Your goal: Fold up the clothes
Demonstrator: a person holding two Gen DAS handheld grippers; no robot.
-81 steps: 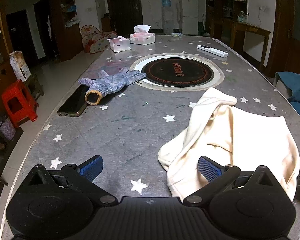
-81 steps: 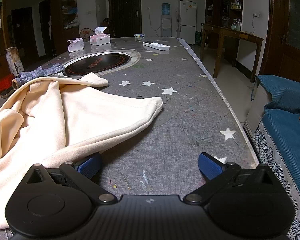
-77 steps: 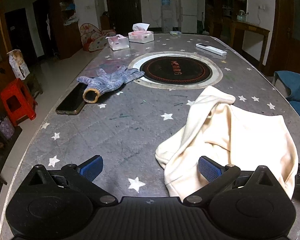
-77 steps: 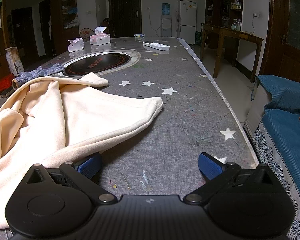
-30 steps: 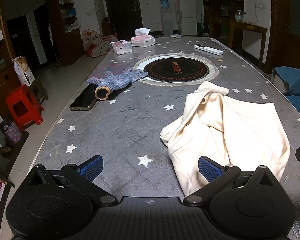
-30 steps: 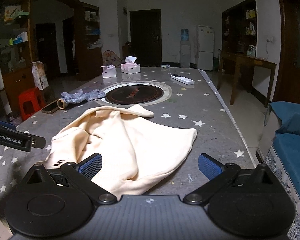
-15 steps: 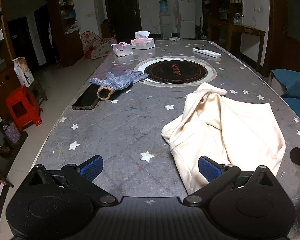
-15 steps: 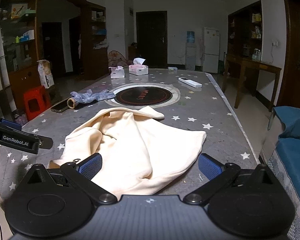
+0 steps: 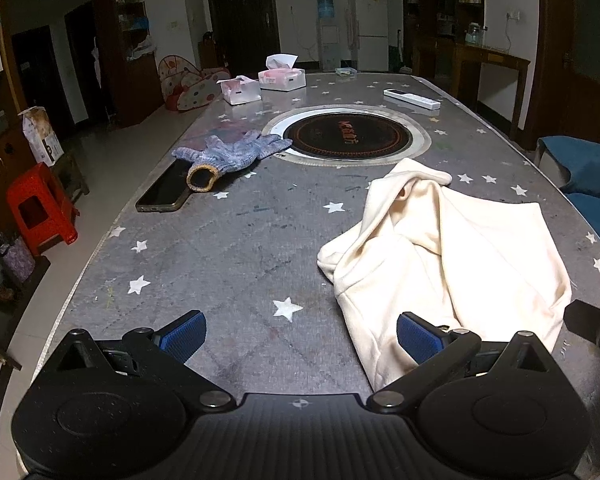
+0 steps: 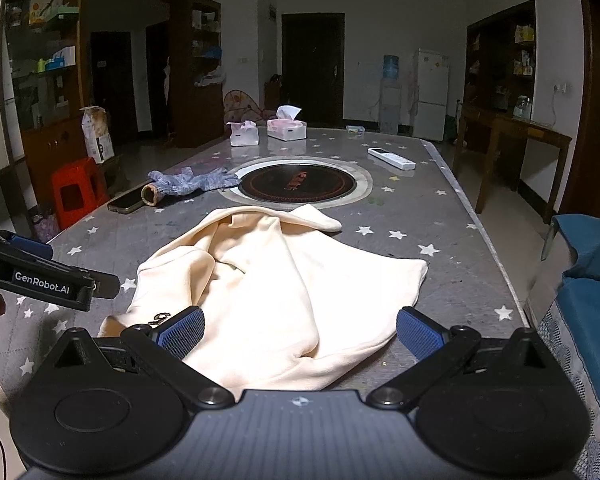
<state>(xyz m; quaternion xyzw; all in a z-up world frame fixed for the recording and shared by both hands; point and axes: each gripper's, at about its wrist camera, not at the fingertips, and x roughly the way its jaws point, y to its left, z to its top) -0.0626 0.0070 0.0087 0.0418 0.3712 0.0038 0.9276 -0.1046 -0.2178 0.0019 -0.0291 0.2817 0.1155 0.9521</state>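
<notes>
A cream garment (image 9: 452, 256) (image 10: 276, 296) lies crumpled on the near right part of the grey star-patterned table (image 9: 240, 248). My left gripper (image 9: 300, 330) hovers open above the table's near edge, its right finger by the garment's left hem, nothing between its fingers. My right gripper (image 10: 300, 330) is raised above and behind the garment's near edge, open and empty. The left gripper's black body (image 10: 48, 280) shows at the left of the right wrist view, with part of a hand behind it.
A grey knit glove (image 9: 232, 156) and a phone (image 9: 164, 192) lie at the table's left. A round cooktop inset (image 9: 346, 138) sits mid-table, with tissue boxes (image 9: 282, 78) and a remote (image 9: 412, 99) beyond. Blue seating (image 10: 592, 280) stands at the right, a red stool (image 9: 40, 208) on the left floor.
Both grippers have pulled back and risen from the table, the right one much more. The garment lies as before. Both stay open.
</notes>
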